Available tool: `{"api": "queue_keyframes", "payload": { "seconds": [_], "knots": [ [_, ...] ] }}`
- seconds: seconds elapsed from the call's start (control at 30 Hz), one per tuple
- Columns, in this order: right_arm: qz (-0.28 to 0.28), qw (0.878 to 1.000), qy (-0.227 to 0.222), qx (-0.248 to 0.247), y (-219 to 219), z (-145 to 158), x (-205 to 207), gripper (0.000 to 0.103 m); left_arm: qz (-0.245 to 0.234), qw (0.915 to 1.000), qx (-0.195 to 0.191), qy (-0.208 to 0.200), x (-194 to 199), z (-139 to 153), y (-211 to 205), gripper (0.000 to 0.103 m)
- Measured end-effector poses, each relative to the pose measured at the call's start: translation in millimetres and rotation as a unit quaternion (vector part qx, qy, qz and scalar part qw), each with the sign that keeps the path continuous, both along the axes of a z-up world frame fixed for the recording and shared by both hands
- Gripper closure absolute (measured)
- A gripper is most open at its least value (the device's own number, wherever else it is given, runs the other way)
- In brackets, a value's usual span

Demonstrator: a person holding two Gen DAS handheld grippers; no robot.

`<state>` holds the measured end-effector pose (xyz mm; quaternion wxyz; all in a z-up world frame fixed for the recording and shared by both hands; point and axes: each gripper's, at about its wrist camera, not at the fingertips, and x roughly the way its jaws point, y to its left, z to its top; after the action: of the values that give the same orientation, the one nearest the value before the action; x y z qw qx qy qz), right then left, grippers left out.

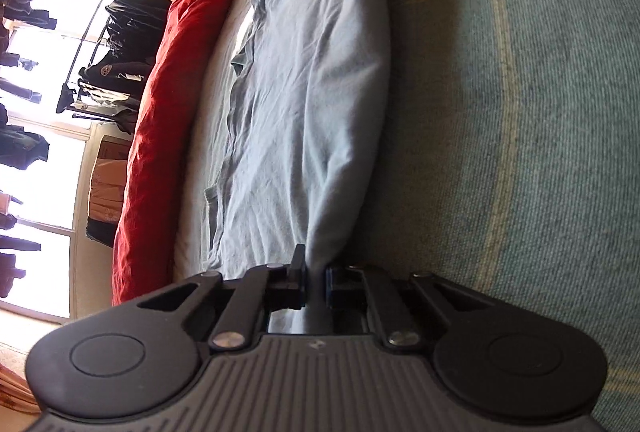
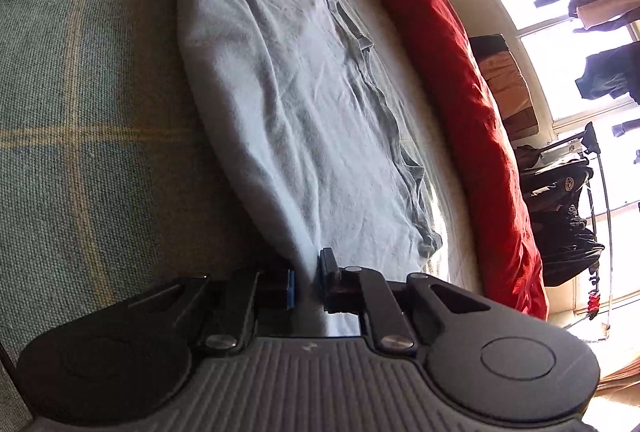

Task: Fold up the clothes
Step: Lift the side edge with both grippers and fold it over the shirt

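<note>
**Pale blue garment held at both ends of one edge**

A pale blue garment (image 1: pixel 304 104) is seen lying across the middle of both wrist views, on a green checked blanket (image 1: pixel 520 112) that fills the right of the left view and the left of the right view. In the left view the left tool (image 1: pixel 316 282) is closed on a pinch of the cloth at the lower centre of the frame; in the right view the right tool (image 2: pixel 306 284) is likewise clamped on the cloth at the lower centre. The other tool's tip can be made out at the top of each frame, so the two grips appear to sit at opposite ends of one rounded, doubled-looking edge.

The edge is probably held at both ends so that it stays straight and level while it is carried or laid. Whether a fold is being drawn over or has just been set down cannot be settled from these views.

A red quilt (image 1: pixel 172 112) is bunched beyond the garment, and dark clothes on a rack (image 2: pixel 560 200) are seen against bright windows, kept well apart from the working area.
</note>
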<state>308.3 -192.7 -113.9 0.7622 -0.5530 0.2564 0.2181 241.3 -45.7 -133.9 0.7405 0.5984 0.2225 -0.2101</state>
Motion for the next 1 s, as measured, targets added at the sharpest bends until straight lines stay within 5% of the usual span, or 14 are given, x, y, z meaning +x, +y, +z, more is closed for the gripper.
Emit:
{"api": "queue_keyframes", "payload": {
  "seconds": [0.33,0.67,1.0],
  "knots": [
    [-0.02,0.999,0.02,0.036,-4.4,37.1,-15.0,0.094,0.009,0.9994,-0.032,0.008,-12.8,42.4,7.7,0.098],
    [-0.02,0.995,0.085,0.046,-7.3,72.6,-63.7,0.094,-0.014,0.9988,-0.03,0.037,-88.1,71.5,8.3,0.098],
    [-0.028,0.994,0.089,0.053,-5.4,80.9,-104.0,0.094,-0.01,0.9972,-0.044,0.06,-139.0,76.4,7.4,0.098]
  ]
}}
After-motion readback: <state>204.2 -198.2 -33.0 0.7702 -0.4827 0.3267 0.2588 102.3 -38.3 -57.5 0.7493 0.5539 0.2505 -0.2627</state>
